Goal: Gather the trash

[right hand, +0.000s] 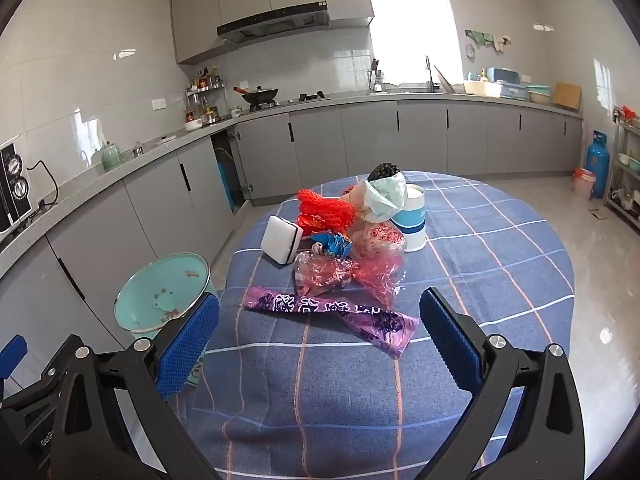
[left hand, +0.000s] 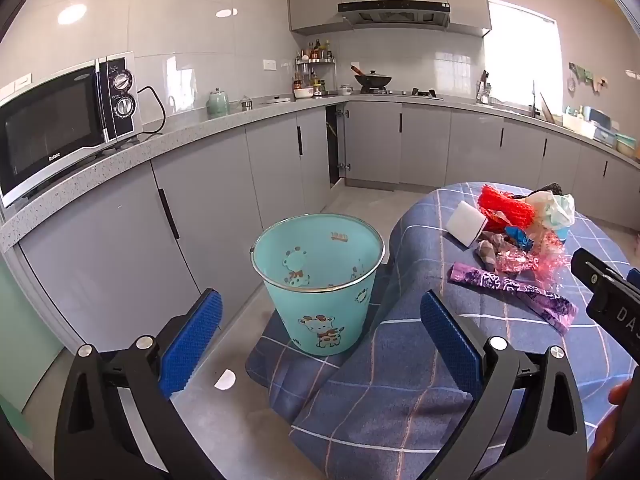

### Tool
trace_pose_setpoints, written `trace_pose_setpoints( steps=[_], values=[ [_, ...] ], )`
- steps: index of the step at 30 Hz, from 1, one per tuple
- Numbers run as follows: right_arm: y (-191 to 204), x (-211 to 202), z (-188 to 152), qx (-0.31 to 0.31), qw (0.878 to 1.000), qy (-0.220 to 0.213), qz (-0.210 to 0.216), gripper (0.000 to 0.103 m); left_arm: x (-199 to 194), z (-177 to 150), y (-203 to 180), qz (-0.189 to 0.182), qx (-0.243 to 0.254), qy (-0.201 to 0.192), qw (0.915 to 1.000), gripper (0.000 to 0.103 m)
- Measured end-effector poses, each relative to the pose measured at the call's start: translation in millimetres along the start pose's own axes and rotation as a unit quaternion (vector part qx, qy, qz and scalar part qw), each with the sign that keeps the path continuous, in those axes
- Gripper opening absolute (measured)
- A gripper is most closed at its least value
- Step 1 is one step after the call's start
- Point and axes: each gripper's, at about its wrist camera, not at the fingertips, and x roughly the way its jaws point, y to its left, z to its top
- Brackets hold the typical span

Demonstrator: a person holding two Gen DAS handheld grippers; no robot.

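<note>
Standing in a grey kitchen, I see a round table draped in a blue checked tablecloth point(right hand: 500, 240), with a heap of trash lying near its middle. Closest to the front of the heap lies a flat purple wrapper point(right hand: 332, 314), stretched out lengthwise. Just behind it sits crumpled pink cellophane point(right hand: 344, 272), touching a small blue foil wrapper point(right hand: 332, 245). To their left a white sponge block point(right hand: 281, 240) rests tilted on the cloth. Farther back are a piece of red netting point(right hand: 326, 206), a pale crumpled plastic bag point(right hand: 386, 196) and an upright white and blue cup point(right hand: 412, 220), all bunched together.

Beside the table, on the floor, stands a teal bin point(left hand: 320, 280) printed with cartoon giraffes. It sits on a fold of the cloth that spills down to the floor, and it looks empty inside.

The left gripper point(left hand: 320, 332) hangs above the bin, tilted downward, its blue pads spread wide with nothing between them. The right gripper point(right hand: 320, 336) hovers over the near edge of the table, also tilted down and spread wide, the purple wrapper ahead of it but untouched.

A microwave point(left hand: 60, 128) sits on the grey countertop point(left hand: 224, 124) along the wall.
</note>
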Motion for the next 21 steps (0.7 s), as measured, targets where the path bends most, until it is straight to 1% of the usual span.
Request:
trace_pose_setpoints(
  steps=[3,5,7,8,10,13,21],
  values=[
    [1.8,-0.2,-0.2,-0.001,1.000,0.000,0.001,0.099,-3.9,-0.5,-1.5,0.003,0.002,-0.006,1.0000,0.097],
    [1.7,0.5,-0.3,0.002,1.000,0.003,0.003,0.099,-0.2,-6.0,-5.0,0.005,0.004,0.001,1.0000,0.097],
    [2.5,0.2,-0.2,0.000,1.000,0.001,0.005,0.099,5.0,-1.6,2.5,-0.003,-0.002,0.013,0.9999,0.097],
    [2.5,-0.1,-0.1,-0.001,1.000,0.001,0.006,0.099,6.6,-4.0,-1.1,-0.004,-0.005,0.013,0.9999,0.097],
    [0.2,-0.2,0.4,0.001,1.000,-0.001,0.006,0.099,4.9,-1.5,3.4,-0.009,-0.011,0.013,0.9998,0.097],
    [-0.4,0.2,-4.7,0.001,1.000,0.000,0.006,0.099,4.0,-0.5,3.5,-0.006,-0.007,0.010,0.9999,0.097],
    [6.8,0.3,-3.0,-0.009,1.000,0.005,0.009,0.099,3.4,-1.1,2.9,-0.005,-0.005,0.009,0.9999,0.097]
  ],
)
